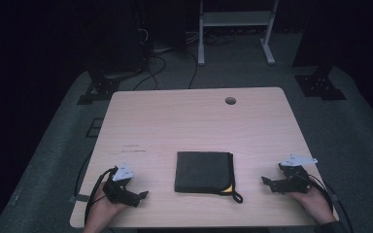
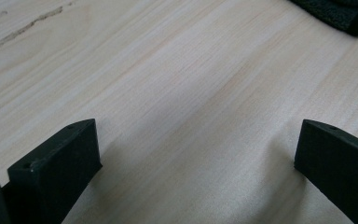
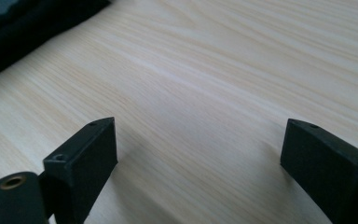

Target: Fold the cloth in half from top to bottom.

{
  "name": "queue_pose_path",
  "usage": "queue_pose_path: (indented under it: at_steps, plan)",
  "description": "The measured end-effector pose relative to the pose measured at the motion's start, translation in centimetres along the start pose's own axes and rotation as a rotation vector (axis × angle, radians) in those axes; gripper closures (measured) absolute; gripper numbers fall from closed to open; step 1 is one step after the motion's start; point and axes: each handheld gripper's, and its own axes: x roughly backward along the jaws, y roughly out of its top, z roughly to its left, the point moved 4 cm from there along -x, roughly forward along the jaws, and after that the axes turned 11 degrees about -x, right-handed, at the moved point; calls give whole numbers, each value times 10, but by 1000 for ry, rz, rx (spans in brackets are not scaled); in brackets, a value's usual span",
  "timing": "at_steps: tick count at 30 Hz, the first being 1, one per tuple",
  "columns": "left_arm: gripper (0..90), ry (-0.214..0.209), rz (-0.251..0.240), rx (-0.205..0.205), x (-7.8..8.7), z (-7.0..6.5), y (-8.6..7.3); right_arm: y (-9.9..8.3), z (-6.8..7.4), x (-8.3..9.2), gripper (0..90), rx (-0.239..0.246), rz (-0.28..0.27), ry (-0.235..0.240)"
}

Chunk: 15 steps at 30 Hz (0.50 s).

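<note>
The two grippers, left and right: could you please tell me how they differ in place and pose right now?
The left gripper sits left of the folded cloth, its jaws pointing right toward it; the right gripper sits on the cloth's right, jaws pointing left. The left gripper lies nearer the table's front edge; the right gripper is a little farther back. Both have open jaws with nothing between them, low over bare wood, apart from the cloth.

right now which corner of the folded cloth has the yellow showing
The near right corner of the dark folded cloth, on the right gripper side. A yellow patch and a black loop show there; the other three corners are plain dark.
</note>
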Motion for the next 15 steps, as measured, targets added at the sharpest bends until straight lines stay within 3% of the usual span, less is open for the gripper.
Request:
queue_pose_path:
  at_steps: [3, 15]
  plan:
    - [0, 2, -30, -2, -1, 1, -2, -3, -3, 2, 90, 6, -10, -20]
    - [0, -1, -30, -5, -1, 1, -2, -4, -5, 4, 90, 9, -9, -22]
